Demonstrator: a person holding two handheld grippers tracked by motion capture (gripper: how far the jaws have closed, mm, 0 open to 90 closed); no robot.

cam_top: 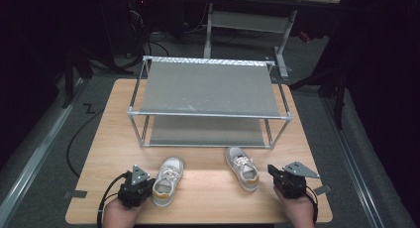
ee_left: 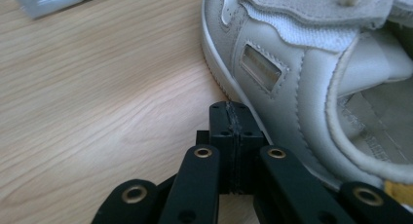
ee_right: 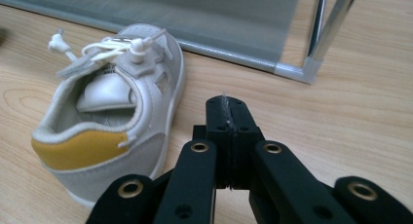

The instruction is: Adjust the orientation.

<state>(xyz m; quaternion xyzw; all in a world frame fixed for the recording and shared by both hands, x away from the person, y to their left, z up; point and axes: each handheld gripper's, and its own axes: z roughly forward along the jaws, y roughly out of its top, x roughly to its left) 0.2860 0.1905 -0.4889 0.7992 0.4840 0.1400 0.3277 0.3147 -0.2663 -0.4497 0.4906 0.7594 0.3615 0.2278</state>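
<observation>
Two black claws, left claw (cam_top: pixel 134 187), right claw (cam_top: pixel 288 181), brass-ringed screw holes, grey three-cornered top plates, black trailing cables

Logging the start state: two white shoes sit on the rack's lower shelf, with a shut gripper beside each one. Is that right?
Not quite. The left shoe and right shoe stand on the wooden table in front of the rack, as the high view shows. The left gripper and right gripper are indeed shut, one beside each.
</observation>
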